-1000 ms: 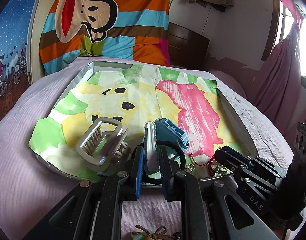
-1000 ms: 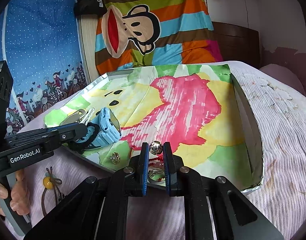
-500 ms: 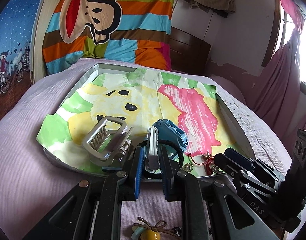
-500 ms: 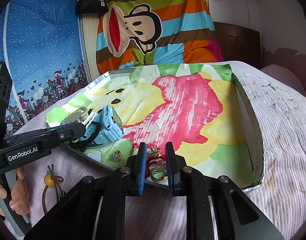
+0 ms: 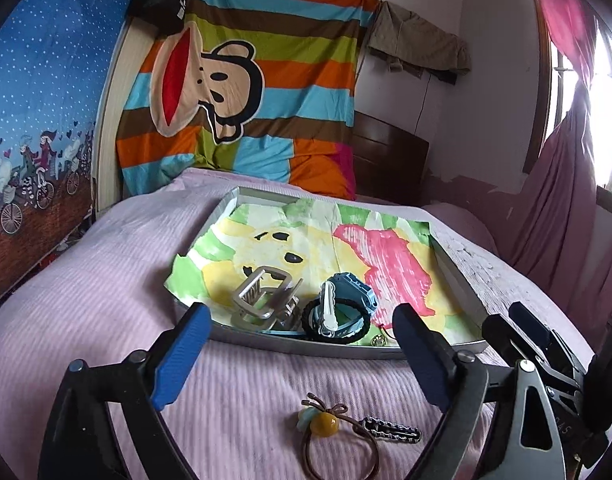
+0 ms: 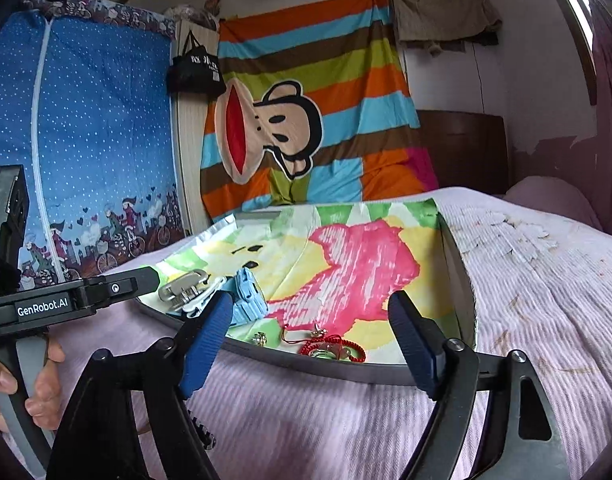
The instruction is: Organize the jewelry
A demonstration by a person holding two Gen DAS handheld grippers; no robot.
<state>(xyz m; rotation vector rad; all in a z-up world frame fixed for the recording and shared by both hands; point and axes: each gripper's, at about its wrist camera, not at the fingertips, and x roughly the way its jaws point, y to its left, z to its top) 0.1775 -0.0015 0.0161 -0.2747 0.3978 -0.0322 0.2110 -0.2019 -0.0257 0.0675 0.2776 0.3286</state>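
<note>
A shallow tray [image 5: 306, 346] lined with a painted paper lies on the pink bed. Near its front edge are a silver claw clip [image 5: 261, 296], a blue watch [image 5: 352, 292] and a white hair clip [image 5: 329, 312] leaning on the watch. My left gripper [image 5: 299, 314] hovers in front of the tray, its jaws opening wide with nothing between the pads. A red cord bracelet [image 6: 334, 350] and a small earring [image 6: 259, 338] lie by the tray's front rim [image 6: 346, 372]. My right gripper [image 6: 312, 312] hangs before them, jaws opening, holding nothing.
On the bedspread in front of the tray lie a hair tie with a yellow bead [image 5: 324, 426] and a black zigzag clip [image 5: 390, 436]. A person's hand [image 6: 41, 380] holds the left gripper's handle. A striped monkey blanket [image 5: 241, 92] hangs behind.
Both grippers went from shut to wide open. The left let go of the white hair clip, the right let go of the bell on the red bracelet. Both drew back and up from the tray.
</note>
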